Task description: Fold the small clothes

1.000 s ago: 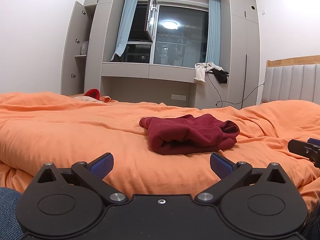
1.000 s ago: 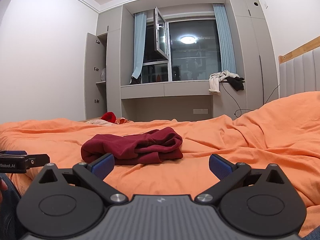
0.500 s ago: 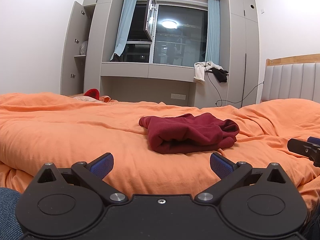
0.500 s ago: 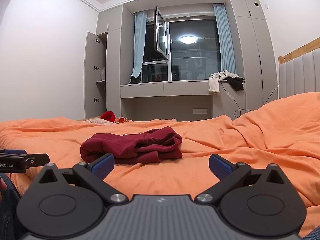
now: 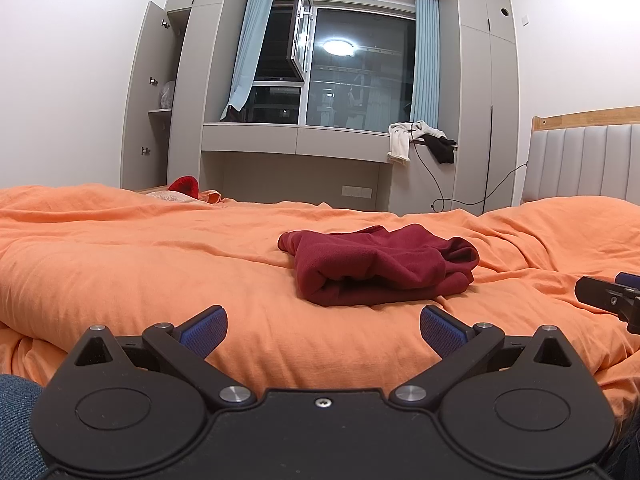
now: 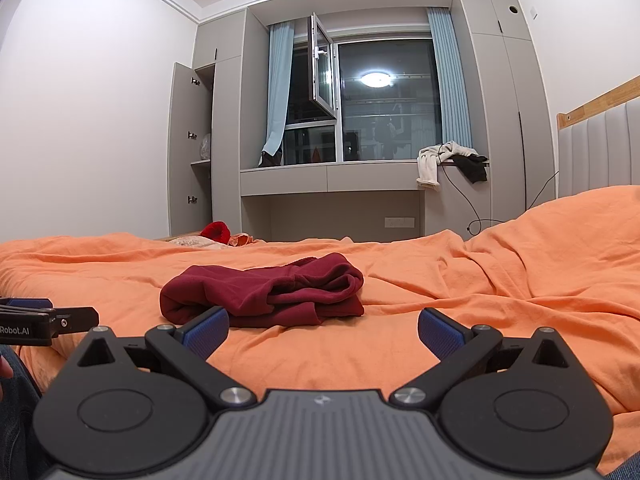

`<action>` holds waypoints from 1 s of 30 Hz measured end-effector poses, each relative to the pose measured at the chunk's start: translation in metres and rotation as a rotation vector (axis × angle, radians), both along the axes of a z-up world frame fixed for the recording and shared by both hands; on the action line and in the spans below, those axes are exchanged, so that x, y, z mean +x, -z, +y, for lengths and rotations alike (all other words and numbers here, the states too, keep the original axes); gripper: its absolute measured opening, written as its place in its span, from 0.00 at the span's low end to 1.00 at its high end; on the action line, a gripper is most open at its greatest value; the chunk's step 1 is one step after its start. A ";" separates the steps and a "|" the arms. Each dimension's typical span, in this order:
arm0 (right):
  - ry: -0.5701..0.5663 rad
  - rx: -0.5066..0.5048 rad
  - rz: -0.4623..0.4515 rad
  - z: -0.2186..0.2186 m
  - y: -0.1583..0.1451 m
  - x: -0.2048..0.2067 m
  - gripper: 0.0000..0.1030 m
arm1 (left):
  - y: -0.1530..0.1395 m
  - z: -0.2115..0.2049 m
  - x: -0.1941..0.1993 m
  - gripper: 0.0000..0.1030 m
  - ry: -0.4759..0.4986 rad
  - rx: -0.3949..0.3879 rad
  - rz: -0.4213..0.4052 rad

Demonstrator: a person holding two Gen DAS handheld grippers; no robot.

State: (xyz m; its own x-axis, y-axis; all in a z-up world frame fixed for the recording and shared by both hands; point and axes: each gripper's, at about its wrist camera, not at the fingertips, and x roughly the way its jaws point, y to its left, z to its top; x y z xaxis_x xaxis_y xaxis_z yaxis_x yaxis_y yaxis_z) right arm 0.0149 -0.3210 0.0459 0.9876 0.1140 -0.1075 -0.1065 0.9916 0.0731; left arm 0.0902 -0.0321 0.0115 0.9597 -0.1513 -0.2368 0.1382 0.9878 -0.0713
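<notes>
A dark red garment [image 5: 380,266] lies folded in a bundle on the orange bed cover [image 5: 140,264]. It also shows in the right wrist view [image 6: 264,290]. My left gripper [image 5: 323,330] is open and empty, low over the cover, short of the garment. My right gripper [image 6: 323,330] is open and empty, with the garment just beyond its left finger. Each gripper's tip shows at the edge of the other's view: the right one [image 5: 608,300] and the left one [image 6: 44,320].
A padded headboard [image 5: 580,160] stands at the right. Grey wardrobes and a window seat [image 5: 296,140] fill the far wall, with clothes [image 5: 420,140] draped on the ledge. A red item [image 5: 185,184] lies at the bed's far edge.
Both views have shifted very slightly; the garment sits a touch lower in the right wrist view. Both grippers stay open and empty.
</notes>
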 end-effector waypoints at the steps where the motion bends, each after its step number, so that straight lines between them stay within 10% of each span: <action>1: 0.000 0.000 0.000 0.000 0.000 0.000 1.00 | 0.000 0.000 0.000 0.99 0.000 0.000 0.000; 30: -0.006 -0.034 0.008 -0.005 0.004 0.000 1.00 | 0.008 -0.004 0.008 0.99 0.028 0.018 0.077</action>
State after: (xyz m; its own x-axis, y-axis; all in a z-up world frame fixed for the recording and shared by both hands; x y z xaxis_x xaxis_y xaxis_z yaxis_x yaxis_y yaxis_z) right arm 0.0148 -0.3256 0.0421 0.9860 0.1164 -0.1191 -0.1124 0.9929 0.0400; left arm 0.0985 -0.0356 0.0035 0.9340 -0.1732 -0.3126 0.1608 0.9848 -0.0652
